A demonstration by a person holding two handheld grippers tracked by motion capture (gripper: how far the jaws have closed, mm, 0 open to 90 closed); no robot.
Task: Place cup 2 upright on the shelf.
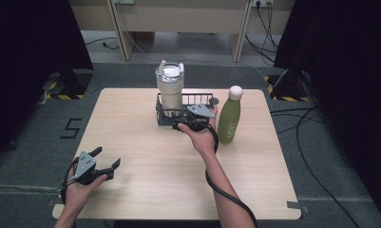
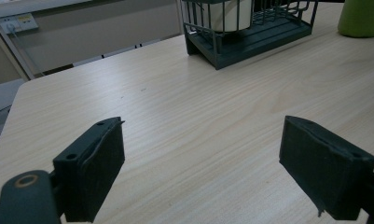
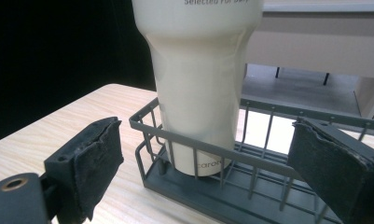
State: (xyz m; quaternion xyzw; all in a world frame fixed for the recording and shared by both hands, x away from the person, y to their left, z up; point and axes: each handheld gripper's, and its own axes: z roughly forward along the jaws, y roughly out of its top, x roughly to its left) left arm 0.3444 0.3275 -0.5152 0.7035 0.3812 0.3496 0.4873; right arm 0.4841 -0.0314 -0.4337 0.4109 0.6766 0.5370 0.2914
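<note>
High view: right gripper point(image 1: 190, 124) unclenched at rack point(image 1: 165, 114) on pale wooden table point(image 1: 140, 156), grey carpet point(image 1: 31, 142) around.

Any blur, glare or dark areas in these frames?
High view: sharp, black curtains swallow both sides. Left gripper view: crisp table, pads slightly soft. Right gripper view: soft sheen on the tumbler, rack clear, left background black.

The left tongs point(image 1: 107, 159) rest near the counter's point(image 1: 140, 190) near-left corner, jaws spread wide. The right tongs point(image 1: 178, 122) reach toward the far middle, forearm outstretched, jaws apart.
</note>
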